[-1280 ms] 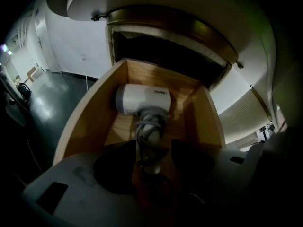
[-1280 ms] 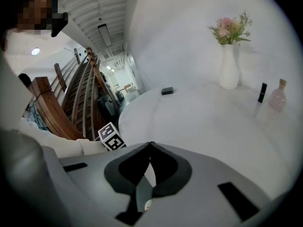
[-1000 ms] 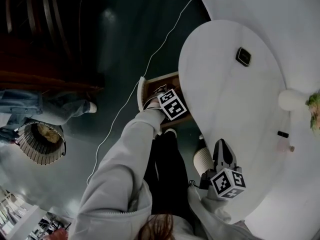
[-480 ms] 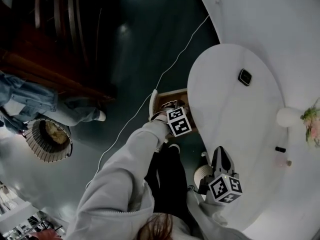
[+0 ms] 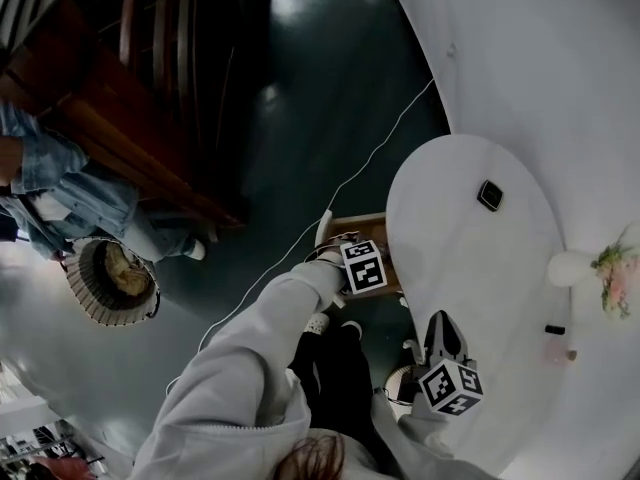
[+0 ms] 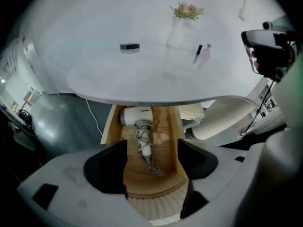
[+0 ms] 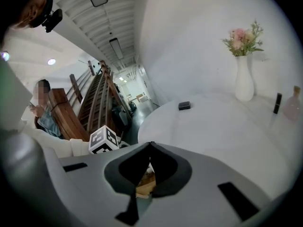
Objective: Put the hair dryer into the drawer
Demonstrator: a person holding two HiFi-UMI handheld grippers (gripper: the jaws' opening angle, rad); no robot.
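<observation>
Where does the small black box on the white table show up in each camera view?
Head view: small black box sits right of centre, upper half.
Left gripper view: it sits upper left of centre, left of the vase.
Right gripper view: it sits near centre, left of the vase.
Shared landmark: the white vase holding flowers.
</observation>
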